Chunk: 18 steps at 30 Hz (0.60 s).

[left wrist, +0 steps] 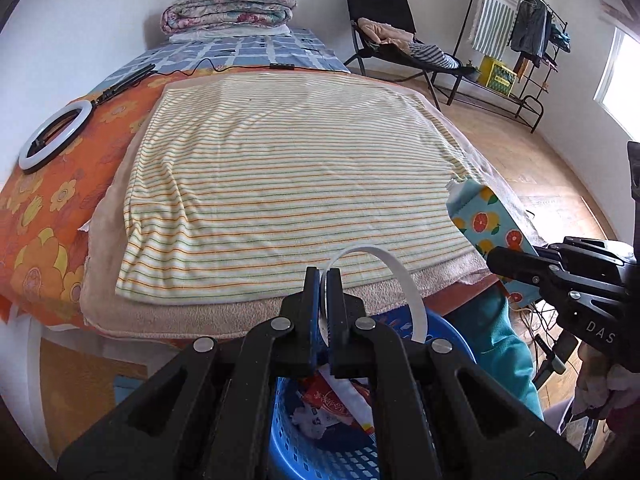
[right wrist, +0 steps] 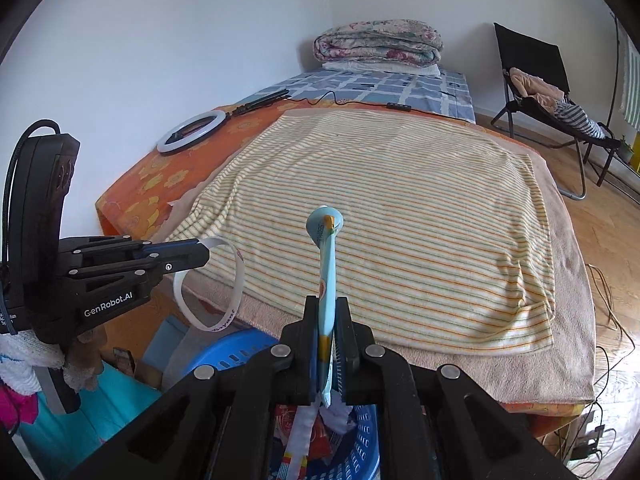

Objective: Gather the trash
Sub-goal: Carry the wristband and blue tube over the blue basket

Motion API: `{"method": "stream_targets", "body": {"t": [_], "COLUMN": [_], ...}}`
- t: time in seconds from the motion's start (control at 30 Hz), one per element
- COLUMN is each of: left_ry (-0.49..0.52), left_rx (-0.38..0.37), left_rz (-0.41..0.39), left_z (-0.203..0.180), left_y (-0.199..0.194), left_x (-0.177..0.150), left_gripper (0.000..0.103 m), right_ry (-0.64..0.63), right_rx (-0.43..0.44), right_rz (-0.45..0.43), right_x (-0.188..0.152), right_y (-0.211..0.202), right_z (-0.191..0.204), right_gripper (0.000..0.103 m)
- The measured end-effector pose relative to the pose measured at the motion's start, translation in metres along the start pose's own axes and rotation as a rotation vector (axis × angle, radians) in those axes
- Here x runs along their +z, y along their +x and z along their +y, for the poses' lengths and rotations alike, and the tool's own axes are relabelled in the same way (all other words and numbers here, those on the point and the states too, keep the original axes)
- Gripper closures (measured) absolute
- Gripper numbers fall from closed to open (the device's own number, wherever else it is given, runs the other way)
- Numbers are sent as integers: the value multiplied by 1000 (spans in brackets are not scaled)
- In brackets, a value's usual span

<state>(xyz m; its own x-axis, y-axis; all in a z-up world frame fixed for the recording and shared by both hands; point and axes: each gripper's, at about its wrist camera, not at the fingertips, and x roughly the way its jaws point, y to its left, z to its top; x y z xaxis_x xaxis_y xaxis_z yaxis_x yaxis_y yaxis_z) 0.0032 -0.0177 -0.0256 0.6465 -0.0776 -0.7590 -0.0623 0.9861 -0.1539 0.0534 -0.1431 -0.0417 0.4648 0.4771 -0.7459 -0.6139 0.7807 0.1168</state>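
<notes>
A white-walled bedroom with a wood floor holds a bed (left wrist: 248, 52) in blue checks, and at its foot a desk (right wrist: 132, 188) under an orange flowered cloth, topped by a beige towel (right wrist: 568, 280) and a striped cloth (left wrist: 280, 184).

Just below the desk's near edge stands a blue basket (left wrist: 316, 452) with slotted walls, already holding crumpled wrappers (left wrist: 336, 404) in red and white. Above it the left claw (left wrist: 324, 280) is clamped together on a white strip (left wrist: 400, 280), a thin band that loops up and over, then curls down toward the basket rim. In the right wrist view the same loop hangs off the claw tips, with small red print along it.

The right claw (right wrist: 326, 308) is pinched on a light blue packet (right wrist: 326, 248) printed with orange citrus slices; seen edge-on, the packet sticks up past the tips, and its lower end hangs over the basket. From the left wrist view the packet juts out at the right, over the desk's corner.

Outward, a white ring light (left wrist: 56, 136) lies flat on the orange cloth, its black stem pointing toward the bed. A folded floral quilt (right wrist: 378, 42) sits at the bed's far end. A black folding chair (left wrist: 384, 36) carries heaped clothes, and beside it a clothes rack (left wrist: 516, 36) holds hanging garments.
</notes>
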Motion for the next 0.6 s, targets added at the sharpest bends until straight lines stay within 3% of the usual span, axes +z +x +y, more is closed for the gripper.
{"method": "stream_targets", "body": {"t": [0.6], "left_ry": [-4], "left_rx": [-12], "left_rz": [91], "left_z": [-19], "left_y": [17], "left_x": [-68], "left_gripper": [102], "right_ry": [73], "right_rx": [21], "right_rz": [107], "right_x": [-79], "right_y": [3], "right_z": [15], "right_gripper": [98]}}
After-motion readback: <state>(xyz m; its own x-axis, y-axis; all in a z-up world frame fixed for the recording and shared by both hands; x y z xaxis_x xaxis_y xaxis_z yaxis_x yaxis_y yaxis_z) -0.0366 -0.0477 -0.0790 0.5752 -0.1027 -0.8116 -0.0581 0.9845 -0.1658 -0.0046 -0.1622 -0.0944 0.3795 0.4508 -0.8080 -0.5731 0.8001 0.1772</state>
